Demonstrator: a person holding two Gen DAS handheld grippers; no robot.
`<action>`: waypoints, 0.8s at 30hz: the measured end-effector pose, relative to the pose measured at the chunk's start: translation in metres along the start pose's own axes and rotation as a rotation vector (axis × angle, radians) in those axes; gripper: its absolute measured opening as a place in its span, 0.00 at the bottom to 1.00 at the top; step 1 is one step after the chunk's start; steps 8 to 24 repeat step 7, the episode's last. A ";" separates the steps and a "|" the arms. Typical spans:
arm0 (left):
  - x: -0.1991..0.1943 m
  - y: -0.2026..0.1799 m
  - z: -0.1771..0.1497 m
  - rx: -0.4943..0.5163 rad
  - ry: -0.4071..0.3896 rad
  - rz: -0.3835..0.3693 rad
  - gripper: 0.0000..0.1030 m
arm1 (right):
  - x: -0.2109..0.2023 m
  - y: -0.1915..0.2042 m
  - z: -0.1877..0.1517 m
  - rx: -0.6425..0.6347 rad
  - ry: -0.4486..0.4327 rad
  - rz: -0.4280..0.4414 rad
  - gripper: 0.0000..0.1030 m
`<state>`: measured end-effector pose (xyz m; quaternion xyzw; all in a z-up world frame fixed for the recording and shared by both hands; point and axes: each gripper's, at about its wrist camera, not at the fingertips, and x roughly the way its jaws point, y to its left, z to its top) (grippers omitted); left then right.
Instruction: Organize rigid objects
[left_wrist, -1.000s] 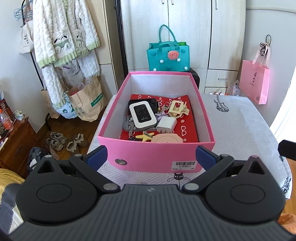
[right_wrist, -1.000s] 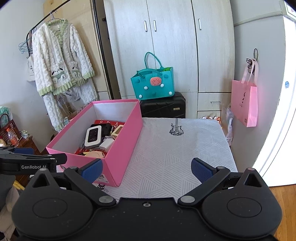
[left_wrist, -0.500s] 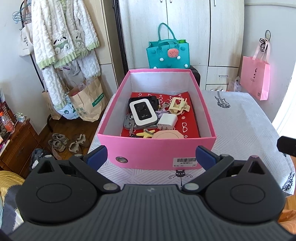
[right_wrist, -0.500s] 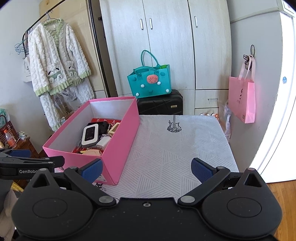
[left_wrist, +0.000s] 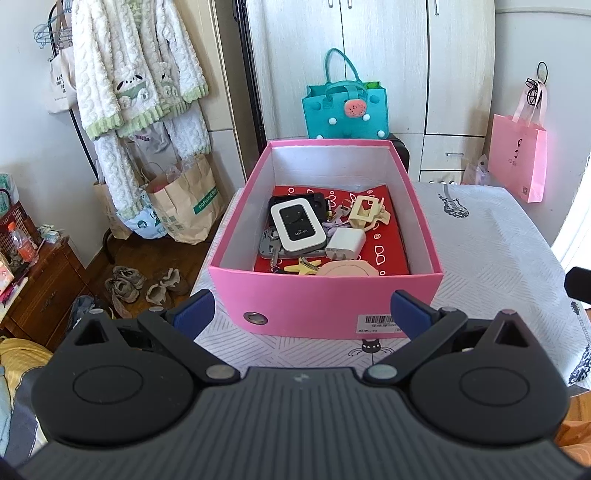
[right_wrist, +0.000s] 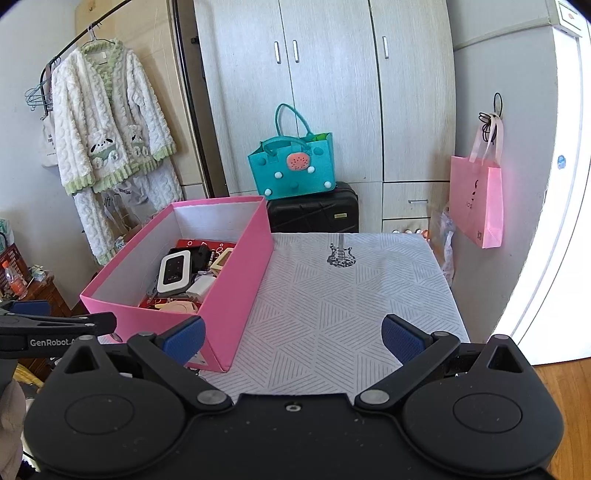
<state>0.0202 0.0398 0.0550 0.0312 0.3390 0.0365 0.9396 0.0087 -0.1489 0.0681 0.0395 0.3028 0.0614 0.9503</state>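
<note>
Left wrist view: left gripper (left_wrist: 301, 310) spread, empty — facing the pink box (left_wrist: 325, 299) on the desk (left_wrist: 491, 251); WiFi router (left_wrist: 297, 228), white charger (left_wrist: 345, 244), cream hair claw (left_wrist: 367, 212) inside.
Right wrist view: right gripper (right_wrist: 293, 338) spread, empty — over the desk (right_wrist: 343, 310), pink box (right_wrist: 236, 291) to its left.

Box (left_wrist: 325, 306) sits on table (left_wrist: 491, 251), at its left side. In box: wifi router (left_wrist: 297, 228) on top of keys (left_wrist: 272, 254), charger (left_wrist: 345, 244) just right of it, hair clip (left_wrist: 367, 211) behind charger. Teal bag (right_wrist: 293, 166) on suitcase (right_wrist: 314, 214) behind table.
</note>
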 end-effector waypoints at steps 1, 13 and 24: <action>-0.001 0.000 0.000 0.002 -0.003 0.002 1.00 | 0.000 0.000 0.000 -0.001 0.000 0.000 1.00; -0.005 -0.002 -0.001 0.014 -0.023 0.028 1.00 | -0.001 0.002 -0.001 -0.002 -0.010 -0.010 1.00; -0.005 -0.002 -0.001 0.014 -0.023 0.028 1.00 | -0.001 0.002 -0.001 -0.002 -0.010 -0.010 1.00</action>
